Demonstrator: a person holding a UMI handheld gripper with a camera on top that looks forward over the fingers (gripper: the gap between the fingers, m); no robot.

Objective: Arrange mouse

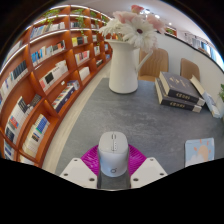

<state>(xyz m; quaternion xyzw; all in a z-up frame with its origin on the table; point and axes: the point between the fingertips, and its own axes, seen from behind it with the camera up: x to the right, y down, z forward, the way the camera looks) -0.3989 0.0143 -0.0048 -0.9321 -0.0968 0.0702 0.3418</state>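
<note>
1. Mouse task, but biggest first: bookshelf off to the side, grey table ahead.
2. White vase with flowers mid-table, stacked books beside it, both well beyond the fingers.
3. Mouse between the gripper fingers, over the pink pads.
4. Jaws partly open around the mouse; can't tell whether they press it.
5. Probably carrying: keep level, set down flat, clear of vase and books.
</note>
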